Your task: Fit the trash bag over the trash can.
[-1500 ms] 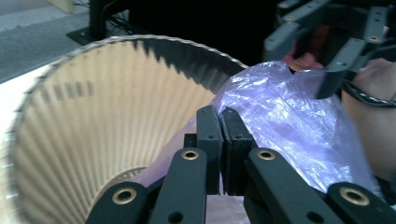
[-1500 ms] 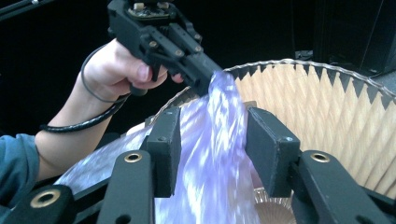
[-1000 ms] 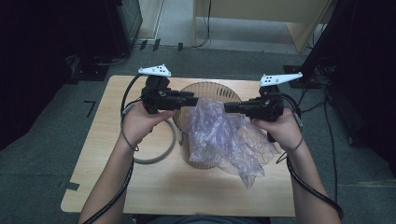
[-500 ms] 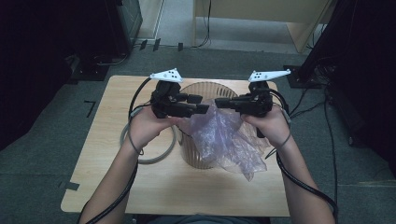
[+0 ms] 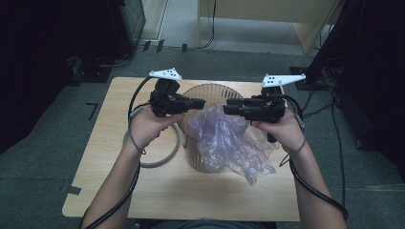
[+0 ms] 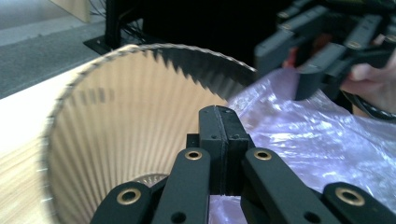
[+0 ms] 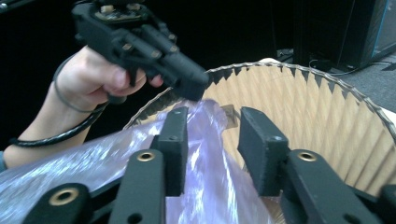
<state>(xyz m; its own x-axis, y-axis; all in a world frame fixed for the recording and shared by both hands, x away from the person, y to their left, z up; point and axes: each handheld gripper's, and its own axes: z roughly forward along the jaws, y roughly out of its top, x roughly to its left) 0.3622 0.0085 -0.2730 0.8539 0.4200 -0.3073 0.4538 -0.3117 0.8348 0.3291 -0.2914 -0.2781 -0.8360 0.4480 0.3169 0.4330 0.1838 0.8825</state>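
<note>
Purple plastic bag (image 5: 229,143) drapes over the ribbed bin (image 5: 210,93); left tool (image 6: 218,140) has pinched shut, right tool (image 7: 212,140) just opened; next, spread the liner over the rim.

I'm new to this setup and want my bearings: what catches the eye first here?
The crumpled clear plastic bag draped over the rim of the ribbed bin at the table's middle. Above it, two black grippers face each other: the left gripper has just closed, seemingly pinching the bag's edge, while the right gripper has just opened with film between its jaws.
</note>
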